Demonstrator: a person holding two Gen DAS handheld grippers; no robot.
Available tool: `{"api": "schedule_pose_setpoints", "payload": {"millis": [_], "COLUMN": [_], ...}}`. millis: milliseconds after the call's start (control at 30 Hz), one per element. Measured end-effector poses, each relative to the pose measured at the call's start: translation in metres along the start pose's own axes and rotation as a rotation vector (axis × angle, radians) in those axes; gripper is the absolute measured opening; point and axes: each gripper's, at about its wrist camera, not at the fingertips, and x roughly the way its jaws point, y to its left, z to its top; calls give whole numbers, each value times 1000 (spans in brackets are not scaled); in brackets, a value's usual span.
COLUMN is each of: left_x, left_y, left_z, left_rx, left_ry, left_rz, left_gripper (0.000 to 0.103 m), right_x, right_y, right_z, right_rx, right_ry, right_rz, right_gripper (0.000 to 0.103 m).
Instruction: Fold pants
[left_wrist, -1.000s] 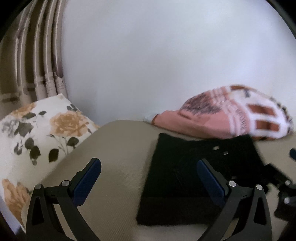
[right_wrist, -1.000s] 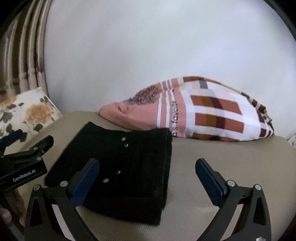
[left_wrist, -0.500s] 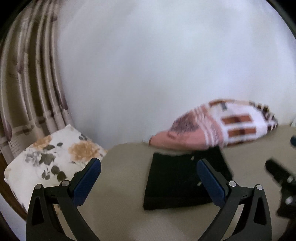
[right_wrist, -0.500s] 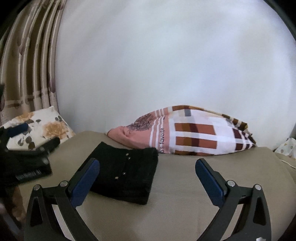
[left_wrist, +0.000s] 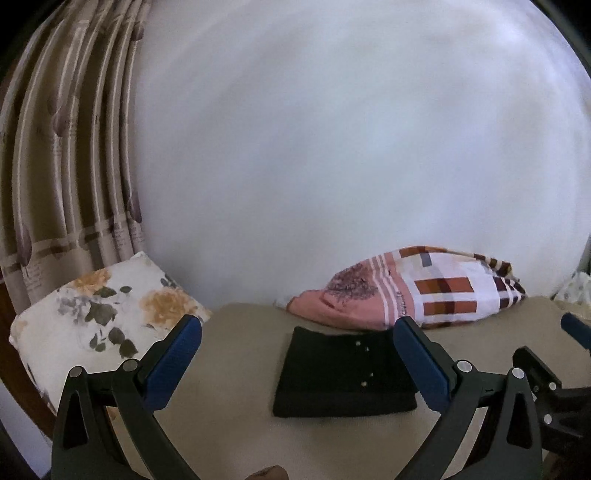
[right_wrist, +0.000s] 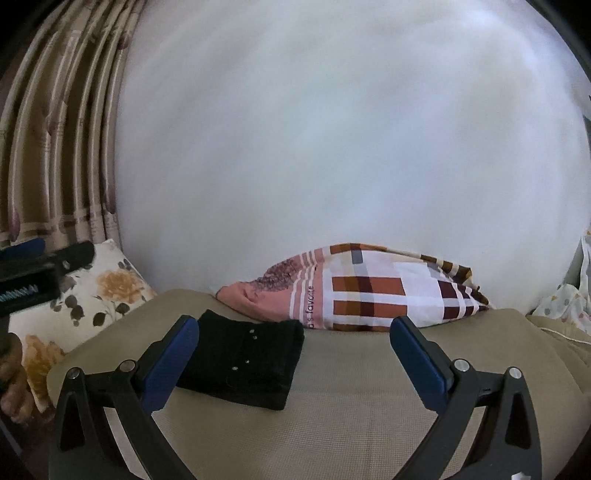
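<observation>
— So, what have I got on the left wrist view?

— Your left gripper (left_wrist: 297, 338) is spread wide with nothing between its blue pads (left_wrist: 173, 360). Past it the black pants (left_wrist: 340, 373) lie folded into a flat, squarish bundle on the beige bed (left_wrist: 236, 413), with small pale studs showing on the top layer.

— And from my other side?

— I see the right gripper (right_wrist: 293, 338) just as wide, holding nothing. The pants (right_wrist: 245, 363) sit ahead and left of it, partly behind its left pad (right_wrist: 168, 363) — flat on the bed (right_wrist: 362, 398), not touched by either tool.

— What's near the bundle?

— A pink and plaid pillow (left_wrist: 413, 297) lies just behind it against the white wall (left_wrist: 332, 147); I cannot tell if the two touch. A floral pillow (left_wrist: 99, 317) leans at the left end of the bed, in front of a striped curtain (left_wrist: 55, 166).

— Can each camera see the other tool?

— Yes. My right gripper's black frame pokes in at the right edge of the left view, and the left one shows at the left edge of the right view, in front of the floral pillow (right_wrist: 110, 291).
</observation>
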Motion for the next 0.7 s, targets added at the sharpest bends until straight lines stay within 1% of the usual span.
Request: {"api": "schedule_pose_setpoints", "payload": {"millis": [233,400,633,700], "left_x": [-10,-11,-4,3], "left_y": [2,7,13,13], "left_z": [-3,-3,-8,-11], "left_rx": [-2,-24,-52,-55], "left_ry": [-6,1,48,74], "left_rz": [-25,-46,-91,-78], "left_gripper": [103,103,103,103], "right_x": [-10,-14,-17,-17], "right_y": [10,21,36,38], "right_z": [1,1,-1,-2], "right_rx": [-5,-32,-67,-70], "right_ry": [6,3,5,10], "right_rz": [14,22,41,47], "right_gripper": [103,103,103,103]}}
